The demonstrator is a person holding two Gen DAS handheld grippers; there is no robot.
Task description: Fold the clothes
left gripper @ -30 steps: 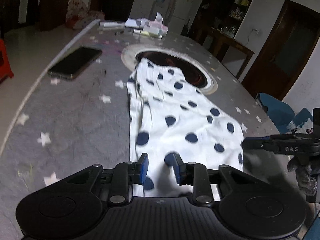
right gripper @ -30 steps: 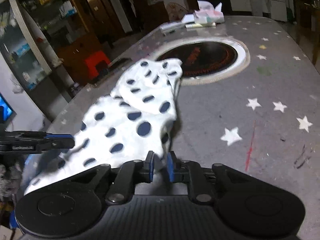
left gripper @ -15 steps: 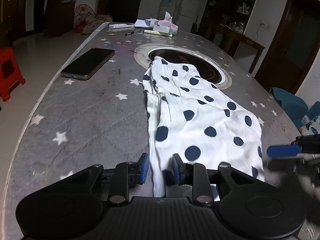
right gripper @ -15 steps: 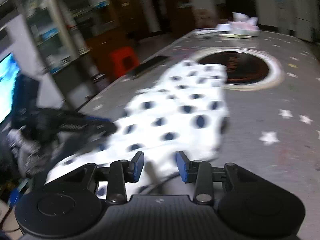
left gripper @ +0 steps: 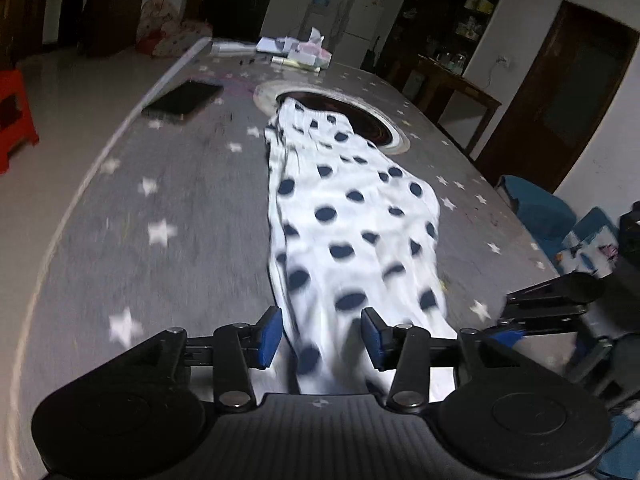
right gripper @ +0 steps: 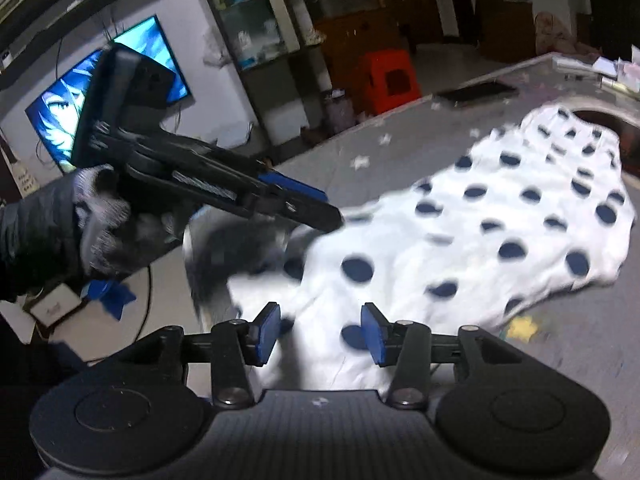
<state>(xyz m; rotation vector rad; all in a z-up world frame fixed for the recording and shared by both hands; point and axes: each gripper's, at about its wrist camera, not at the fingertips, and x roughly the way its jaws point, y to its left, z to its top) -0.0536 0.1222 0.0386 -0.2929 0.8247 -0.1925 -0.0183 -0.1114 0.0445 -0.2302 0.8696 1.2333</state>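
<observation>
A white garment with navy dots (left gripper: 352,220) lies stretched along the grey star-patterned table (left gripper: 160,208), from the round inset down to the near edge. My left gripper (left gripper: 320,338) is at that near end. Its jaws are opening; cloth runs between the blue pads, which do not press on it. My right gripper (right gripper: 320,334) is also opening over the same end of the garment (right gripper: 500,232), its pads clear of the cloth. It shows at the right of the left wrist view (left gripper: 516,310). A gloved hand (right gripper: 100,224) holds the left gripper (right gripper: 320,208).
A dark phone (left gripper: 182,100) lies at the table's left edge. Tissues and papers (left gripper: 308,54) sit at the far end, behind the round dark inset (left gripper: 380,124). Blue chairs (left gripper: 540,208) stand at the right, a red stool (left gripper: 16,116) at the left, and a lit screen (right gripper: 72,96) beyond the table.
Both grippers' jaws have widened and no longer pinch the cloth. The garment now lies longer and flatter. The right wrist view has swung left, bringing the left gripper and the screen into view.
</observation>
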